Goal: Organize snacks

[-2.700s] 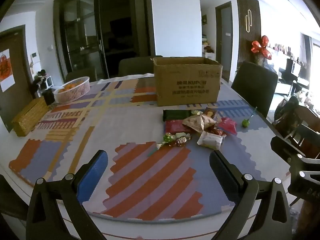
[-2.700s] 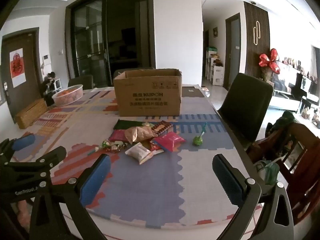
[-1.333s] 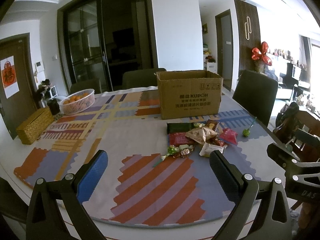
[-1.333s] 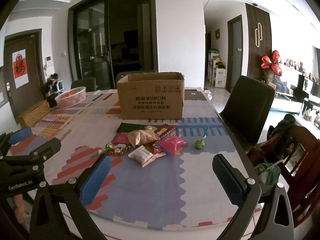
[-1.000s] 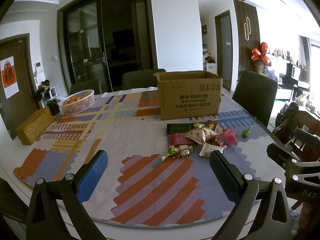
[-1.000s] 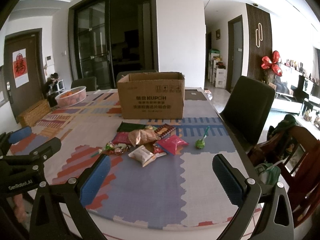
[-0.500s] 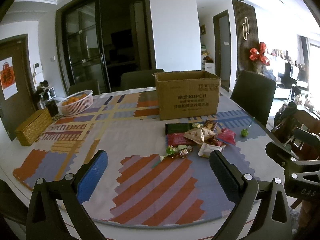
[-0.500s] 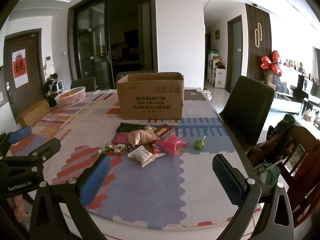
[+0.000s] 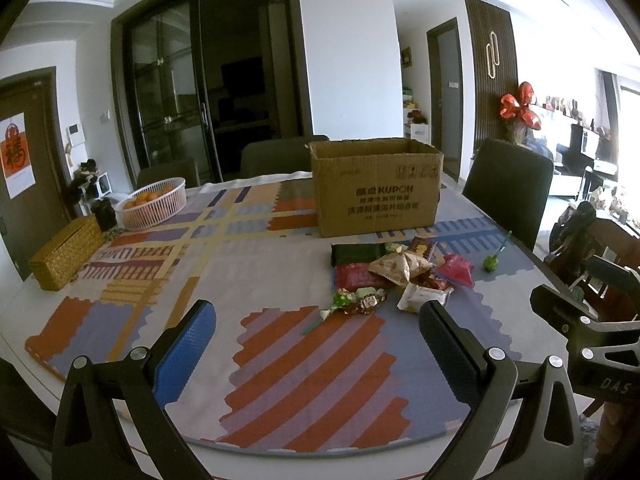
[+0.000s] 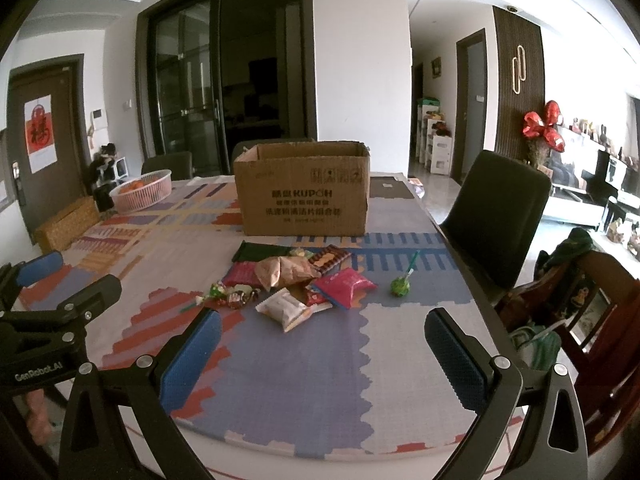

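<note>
A pile of snack packets (image 9: 400, 276) lies on the patterned table mat, in front of an open cardboard box (image 9: 376, 188). In the right wrist view the pile (image 10: 296, 280) shows a tan bag, a pink packet (image 10: 344, 282), a white packet (image 10: 286, 306) and small candies (image 10: 232, 294); the box (image 10: 304, 192) stands behind. A green lollipop (image 10: 401, 285) lies to the pile's right. My left gripper (image 9: 316, 344) is open and empty above the near table edge. My right gripper (image 10: 324, 350) is open and empty, short of the pile.
A white basket of oranges (image 9: 154, 202) and a woven box (image 9: 66, 252) sit at the table's far left. Dark chairs (image 10: 500, 216) stand around the table. A wooden chair with clothes (image 10: 580, 280) is at the right.
Both views have pulled back and risen slightly since 2.7 s ago. Both grippers stay open. Nothing on the table has moved.
</note>
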`<state>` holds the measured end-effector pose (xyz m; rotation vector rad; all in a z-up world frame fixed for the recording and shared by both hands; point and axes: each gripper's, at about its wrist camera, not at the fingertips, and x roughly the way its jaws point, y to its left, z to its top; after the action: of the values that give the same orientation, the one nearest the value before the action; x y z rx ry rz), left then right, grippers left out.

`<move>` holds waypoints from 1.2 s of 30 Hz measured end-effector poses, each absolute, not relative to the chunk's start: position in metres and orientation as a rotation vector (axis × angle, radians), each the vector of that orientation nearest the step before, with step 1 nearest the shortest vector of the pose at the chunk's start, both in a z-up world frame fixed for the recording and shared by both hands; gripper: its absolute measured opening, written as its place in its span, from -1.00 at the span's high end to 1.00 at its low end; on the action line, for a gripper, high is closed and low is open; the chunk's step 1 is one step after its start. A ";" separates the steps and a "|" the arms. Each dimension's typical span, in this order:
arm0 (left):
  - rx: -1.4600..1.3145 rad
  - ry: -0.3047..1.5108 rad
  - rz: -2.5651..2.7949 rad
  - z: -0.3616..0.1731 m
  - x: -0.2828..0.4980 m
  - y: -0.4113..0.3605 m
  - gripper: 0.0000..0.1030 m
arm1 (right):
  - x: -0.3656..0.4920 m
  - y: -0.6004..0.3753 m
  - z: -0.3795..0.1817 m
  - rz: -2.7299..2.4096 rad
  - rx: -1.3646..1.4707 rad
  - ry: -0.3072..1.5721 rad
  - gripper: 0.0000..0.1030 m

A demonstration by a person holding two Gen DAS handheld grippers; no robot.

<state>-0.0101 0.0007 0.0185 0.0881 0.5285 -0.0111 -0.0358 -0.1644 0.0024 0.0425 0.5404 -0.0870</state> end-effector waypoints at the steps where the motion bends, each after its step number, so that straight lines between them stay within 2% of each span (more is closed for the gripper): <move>1: 0.088 0.531 -0.012 0.017 -0.010 0.001 -1.00 | -0.035 -0.165 0.002 -0.086 0.042 0.543 -0.99; 22: 0.120 0.570 -0.029 -0.009 0.040 0.011 -0.99 | 0.025 -0.148 -0.021 -0.001 -0.058 0.627 -0.99; 30: 0.139 0.626 -0.063 -0.029 0.075 0.012 -0.66 | 0.062 -0.140 -0.041 0.052 -0.092 0.696 -0.89; 36: 0.155 0.697 -0.095 -0.047 0.099 0.010 -0.41 | 0.086 -0.138 -0.056 0.093 -0.119 0.754 -0.62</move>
<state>0.0991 0.0099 -0.0472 0.1546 0.6972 -0.0949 0.0863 -0.1380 -0.0564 -0.1192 0.7538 0.0932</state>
